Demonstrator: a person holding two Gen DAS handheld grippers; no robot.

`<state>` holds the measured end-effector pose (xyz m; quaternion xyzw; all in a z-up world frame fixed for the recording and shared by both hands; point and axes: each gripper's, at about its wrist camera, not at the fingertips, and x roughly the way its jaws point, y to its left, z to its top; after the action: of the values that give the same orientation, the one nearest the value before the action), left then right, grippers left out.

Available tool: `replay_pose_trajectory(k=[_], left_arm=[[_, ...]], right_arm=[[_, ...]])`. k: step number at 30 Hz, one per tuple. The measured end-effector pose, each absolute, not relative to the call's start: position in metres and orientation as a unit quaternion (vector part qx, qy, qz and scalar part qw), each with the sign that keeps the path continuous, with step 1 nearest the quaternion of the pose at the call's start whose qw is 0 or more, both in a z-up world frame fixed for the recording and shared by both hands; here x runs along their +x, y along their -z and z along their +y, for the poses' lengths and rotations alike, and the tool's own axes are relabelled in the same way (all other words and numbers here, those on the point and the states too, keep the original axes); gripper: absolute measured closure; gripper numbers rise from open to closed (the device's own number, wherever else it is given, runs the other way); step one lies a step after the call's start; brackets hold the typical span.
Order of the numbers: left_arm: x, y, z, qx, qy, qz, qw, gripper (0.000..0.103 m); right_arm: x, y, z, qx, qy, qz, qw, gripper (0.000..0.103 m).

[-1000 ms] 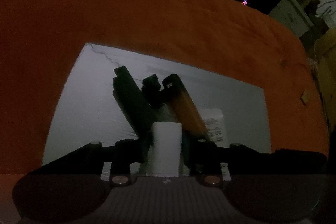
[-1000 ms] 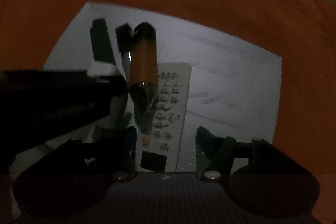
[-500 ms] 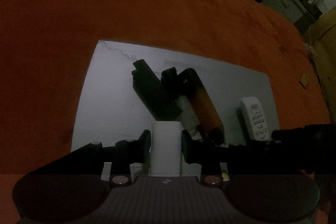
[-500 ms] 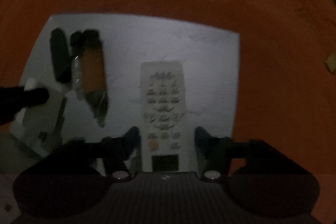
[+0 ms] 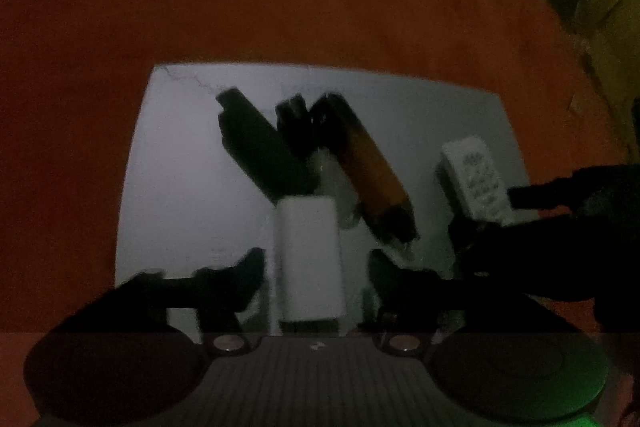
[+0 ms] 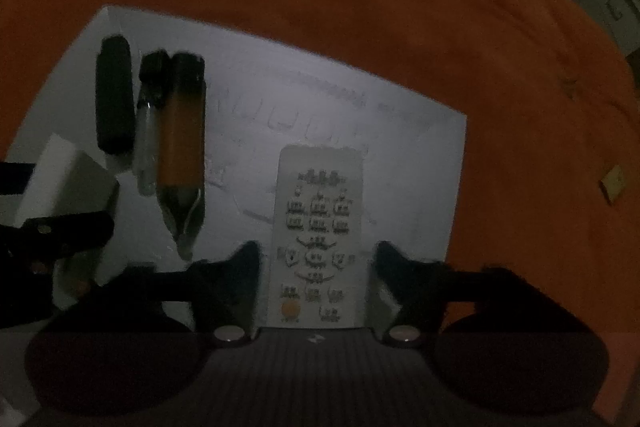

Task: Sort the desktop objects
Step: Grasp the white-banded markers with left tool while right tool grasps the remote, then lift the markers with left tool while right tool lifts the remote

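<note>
- My left claw (image 5: 316, 261) has just been opening; its fingers stand clear on either side of the white block (image 5: 308, 259).
- My right claw (image 6: 318, 267) has just been narrowing around the white remote (image 6: 320, 227), a gap showing on both sides.
- Farther out on the white sheet (image 6: 360, 115) lie the orange tube (image 6: 180, 131) and a black bar (image 6: 114, 99), on the orange-covered worktop (image 6: 360, 7).

No text is legible; the remote control's (image 6: 318, 239) button markings are blurred.
</note>
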<state>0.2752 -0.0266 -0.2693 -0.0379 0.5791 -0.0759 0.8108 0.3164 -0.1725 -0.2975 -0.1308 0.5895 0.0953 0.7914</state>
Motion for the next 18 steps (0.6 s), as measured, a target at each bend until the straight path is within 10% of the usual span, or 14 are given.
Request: replay_pose_trajectory(k=[7,18], left_arm=[[0.274,0.275,-0.026,-0.027,0.067,0.576,0.814,0.078],[0.269,0.266,-0.014,-0.038,0.067,0.555,0.829,0.078]], right_arm=[[0.317,0.298,-0.171,-0.107,-0.086,0.585,0.799,0.054],[0.314,0.284,-0.170,-0.070,-0.082,0.590,0.800,0.054]])
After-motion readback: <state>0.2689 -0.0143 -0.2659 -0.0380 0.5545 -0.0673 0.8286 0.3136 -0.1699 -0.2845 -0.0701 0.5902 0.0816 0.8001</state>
